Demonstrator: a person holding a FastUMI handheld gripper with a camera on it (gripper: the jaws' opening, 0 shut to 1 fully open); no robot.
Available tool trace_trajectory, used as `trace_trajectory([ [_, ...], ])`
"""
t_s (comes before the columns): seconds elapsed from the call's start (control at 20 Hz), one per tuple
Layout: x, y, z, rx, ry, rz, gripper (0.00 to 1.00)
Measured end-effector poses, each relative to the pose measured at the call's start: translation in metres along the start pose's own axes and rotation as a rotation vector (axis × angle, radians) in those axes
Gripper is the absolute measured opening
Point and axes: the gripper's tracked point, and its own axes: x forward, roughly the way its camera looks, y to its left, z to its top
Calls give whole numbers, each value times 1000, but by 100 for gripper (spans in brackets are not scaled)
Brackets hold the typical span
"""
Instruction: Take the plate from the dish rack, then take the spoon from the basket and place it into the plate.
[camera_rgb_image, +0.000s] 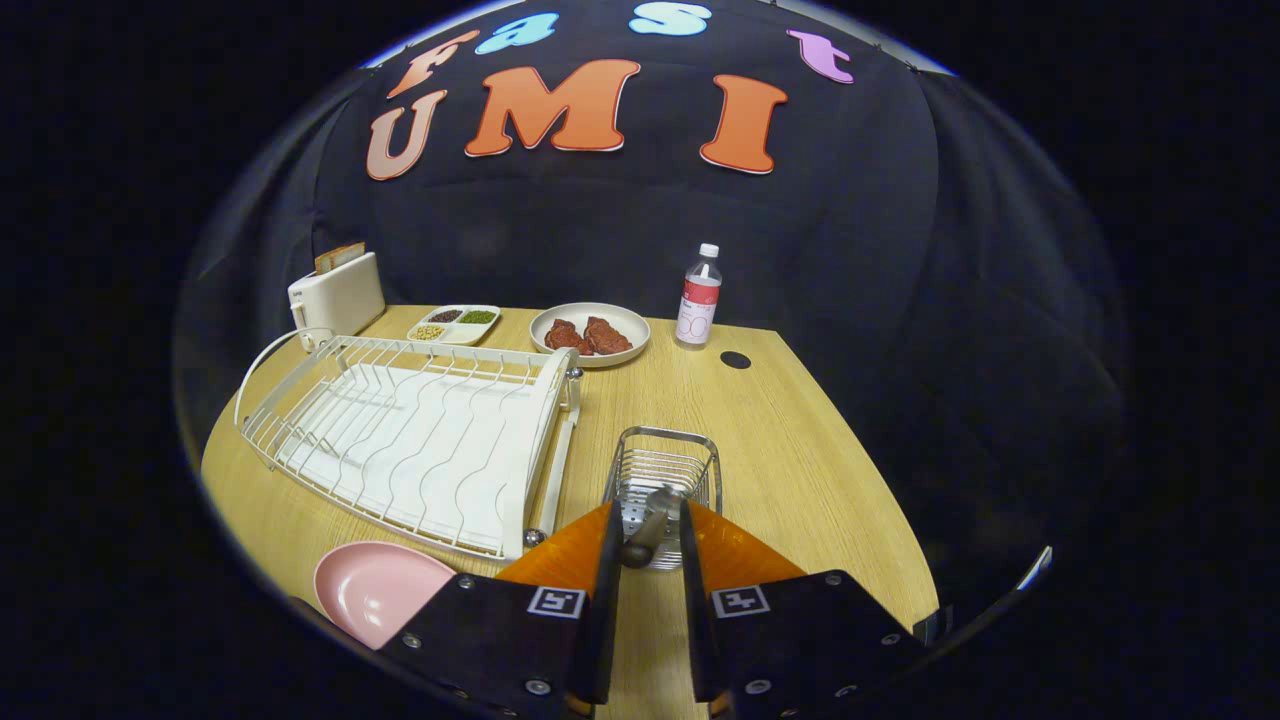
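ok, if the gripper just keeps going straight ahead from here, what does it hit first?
Probably the spoon: its handle sits between the open gripper's fingertips, standing in the wire basket. Whether the fingers already touch it is unclear. Past it comes the basket's far wall, then bare table.

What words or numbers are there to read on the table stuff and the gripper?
Clear plastic bottle with a red-and-white label: print too blurred to read.
Square black-and-white marker on each side of the gripper: a pattern, no words.
White toaster, pink plate: no text.
The fingers flank the metal spoon's handle in the wire basket; grip unclear.
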Motion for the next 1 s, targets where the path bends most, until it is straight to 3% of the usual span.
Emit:
trace_trajectory([
  [0.3, 6, -1, -7, 8, 6, 7, 25],
  [0.45, 5, -3, -3, 6, 7, 12, 15],
  [1.0, -4, -21, 52, 88, -57, 29, 13],
])
